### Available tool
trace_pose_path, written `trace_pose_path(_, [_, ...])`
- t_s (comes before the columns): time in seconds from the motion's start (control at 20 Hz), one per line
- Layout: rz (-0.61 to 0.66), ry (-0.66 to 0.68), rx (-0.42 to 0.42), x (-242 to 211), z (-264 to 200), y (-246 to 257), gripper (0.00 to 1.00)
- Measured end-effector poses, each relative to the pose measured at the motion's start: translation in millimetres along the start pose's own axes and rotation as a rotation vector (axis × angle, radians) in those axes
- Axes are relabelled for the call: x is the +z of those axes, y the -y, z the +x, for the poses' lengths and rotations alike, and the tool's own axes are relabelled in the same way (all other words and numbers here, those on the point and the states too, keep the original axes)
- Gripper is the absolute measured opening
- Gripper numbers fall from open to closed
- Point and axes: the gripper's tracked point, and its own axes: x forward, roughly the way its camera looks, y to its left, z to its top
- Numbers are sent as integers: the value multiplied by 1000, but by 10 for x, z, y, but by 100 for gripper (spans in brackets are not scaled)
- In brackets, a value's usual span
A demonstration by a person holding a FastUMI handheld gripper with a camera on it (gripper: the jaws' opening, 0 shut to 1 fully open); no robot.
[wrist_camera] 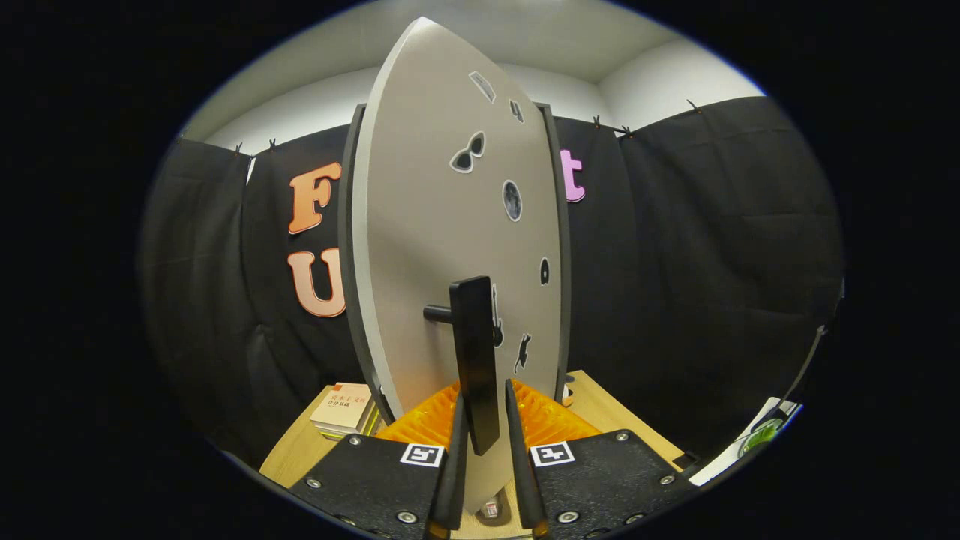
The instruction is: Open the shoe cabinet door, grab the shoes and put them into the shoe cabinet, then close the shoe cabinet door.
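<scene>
Straddling the door handle (pixel 475 360) with the gripper (pixel 484 435), fingers narrowly parted on either side of the bar, contact on both sides not clear. Pulling evenly along the swing of the cabinet door (pixel 442 225), avoiding twist. Pointing level and straight at the door above the wooden table (pixel 600 409).

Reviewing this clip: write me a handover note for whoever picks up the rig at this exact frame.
Gripper: its fingers stand either side of the black door handle, close to it; whether both press on it cannot be told.
Shoe cabinet door: grey, stickered, seen nearly edge-on, so it appears to be swung part way.
Books lie on the wooden table beside the cabinet.
Done: handle reached.
Left: can't tell from this frame whether the door is being opened or closed, or whether the shoes are inside; check before moving on.
</scene>
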Motion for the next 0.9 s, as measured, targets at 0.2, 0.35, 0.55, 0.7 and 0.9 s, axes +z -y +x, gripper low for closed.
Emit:
trace_pose_path(0.2, [-39,22,-5,21,-112,266,23])
trace_pose_path(0.35, [-42,22,-32,33,-189,439,23])
trace_pose_path(0.55, [-33,20,-87,22,-289,800,23])
trace_pose_path(0.7, [-55,17,-125,-8,-335,1084,23])
trace_pose_path(0.9, [-92,-5,-157,-85,-379,1357,23])
